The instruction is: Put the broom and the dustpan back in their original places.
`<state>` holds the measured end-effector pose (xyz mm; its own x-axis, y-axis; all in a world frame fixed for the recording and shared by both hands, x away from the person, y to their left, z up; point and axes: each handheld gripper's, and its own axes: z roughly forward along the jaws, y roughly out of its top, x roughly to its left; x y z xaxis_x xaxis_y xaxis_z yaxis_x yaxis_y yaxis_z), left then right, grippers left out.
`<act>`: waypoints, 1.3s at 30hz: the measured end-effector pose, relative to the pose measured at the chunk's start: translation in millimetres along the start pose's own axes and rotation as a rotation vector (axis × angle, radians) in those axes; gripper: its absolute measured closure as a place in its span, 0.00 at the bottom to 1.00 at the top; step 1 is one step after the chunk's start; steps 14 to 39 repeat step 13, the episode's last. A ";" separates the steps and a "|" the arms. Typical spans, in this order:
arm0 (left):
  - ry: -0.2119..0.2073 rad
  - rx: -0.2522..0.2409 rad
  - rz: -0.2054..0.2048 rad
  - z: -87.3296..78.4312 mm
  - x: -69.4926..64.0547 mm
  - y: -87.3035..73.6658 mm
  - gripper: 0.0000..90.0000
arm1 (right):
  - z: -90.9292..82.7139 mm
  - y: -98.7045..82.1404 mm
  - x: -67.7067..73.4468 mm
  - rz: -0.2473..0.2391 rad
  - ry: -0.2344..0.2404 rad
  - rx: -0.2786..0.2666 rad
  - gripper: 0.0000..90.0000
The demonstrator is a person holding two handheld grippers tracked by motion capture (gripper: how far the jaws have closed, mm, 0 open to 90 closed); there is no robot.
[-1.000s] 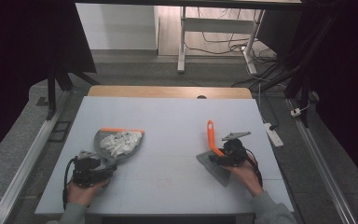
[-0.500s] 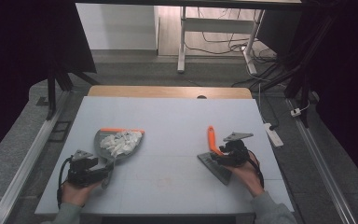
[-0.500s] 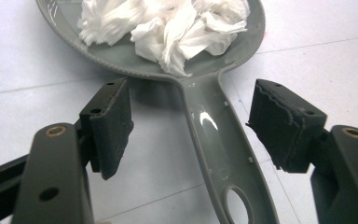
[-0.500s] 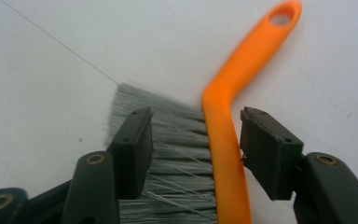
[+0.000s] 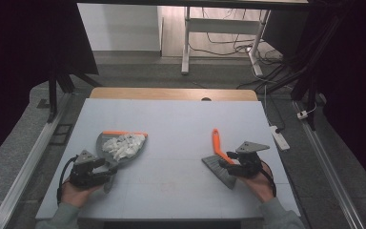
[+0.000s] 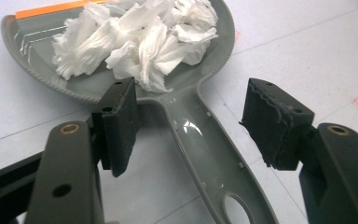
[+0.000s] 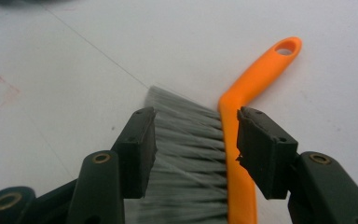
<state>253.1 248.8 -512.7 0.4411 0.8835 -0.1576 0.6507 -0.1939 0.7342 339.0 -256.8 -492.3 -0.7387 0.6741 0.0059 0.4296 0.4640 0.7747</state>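
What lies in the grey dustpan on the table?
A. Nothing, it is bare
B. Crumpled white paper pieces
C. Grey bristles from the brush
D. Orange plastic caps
B: the left gripper view shows a heap of crumpled white paper pieces resting in the pan of the grey dustpan.

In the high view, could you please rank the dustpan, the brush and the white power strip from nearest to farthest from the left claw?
1. The dustpan, on the table right at the left claw, its handle between the jaws.
2. The brush, across the table at the right claw.
3. The white power strip, on the floor beyond the table's right edge.
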 end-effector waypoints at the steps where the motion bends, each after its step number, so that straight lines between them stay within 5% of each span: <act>1: -0.004 -0.003 0.005 -0.2 -0.1 -0.2 0.41 | -1.9 -1.9 -1.1 -0.005 -0.005 -0.006 0.52; 39: -0.023 -0.018 0.024 -3.5 -2.4 -1.8 0.41 | -11.1 -11.3 -4.1 -0.002 -0.002 -0.024 0.52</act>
